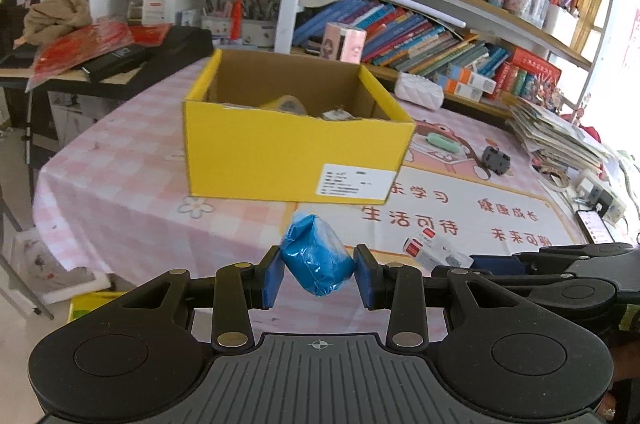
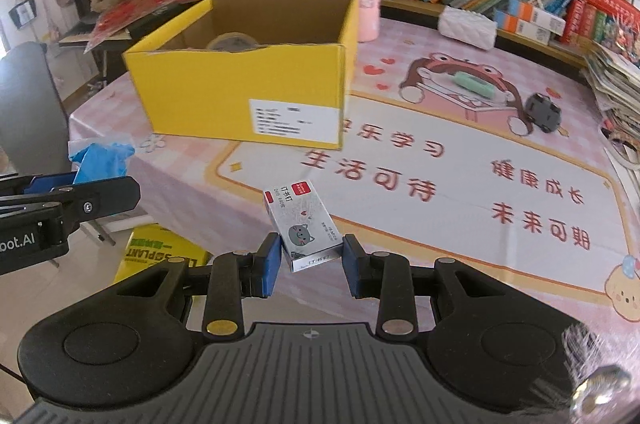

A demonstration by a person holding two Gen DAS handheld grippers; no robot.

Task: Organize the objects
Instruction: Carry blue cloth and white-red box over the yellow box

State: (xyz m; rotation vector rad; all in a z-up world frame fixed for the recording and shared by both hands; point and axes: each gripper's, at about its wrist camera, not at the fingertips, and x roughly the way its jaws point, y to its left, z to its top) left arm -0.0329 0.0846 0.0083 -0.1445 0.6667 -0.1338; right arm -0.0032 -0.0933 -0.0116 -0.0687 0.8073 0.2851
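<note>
**Both claws carrying small items toward the yellow box**

The left gripper (image 1: 316, 278) is clenching a blue plastic-wrapped bundle (image 1: 317, 258), its two blue pads pressing against the bundle's sides while the crinkled wrap is bulging up above them. Just to the right of this claw, the other tool's black linkage is showing at the frame edge.

The right gripper (image 2: 308, 266) is grasping a small silver staple box (image 2: 302, 230) printed with a grey cat face and a red label; the box is standing tilted between the pads, its far end leaning up and to the left. In the right wrist view, the left claw is appearing off to the left with the blue bundle sticking out above its pads.

Beneath both claws the pink checked tablecloth (image 2: 460, 184) is spreading out, printed with large red characters and a cartoon figure. Below the table edge, left of the right claw, a yellow package (image 2: 160, 256) is lying on the floor.

Ahead of both claws, the open yellow cardboard box (image 1: 296, 140) is sitting on the cloth, a white label on its near wall. A roll of tape (image 2: 232, 42) and other small things are lying inside it. Ahead and to the right, a green eraser-like block (image 2: 476, 84) and a dark grey reel-shaped object (image 2: 542, 112) are resting on the cloth near each other.

Farther off, a pink cylinder (image 2: 366, 4) is standing just behind the box, a white quilted pouch (image 2: 468, 24) is lying to its right, and crowded bookshelves (image 1: 440, 36) are rising behind.
</note>
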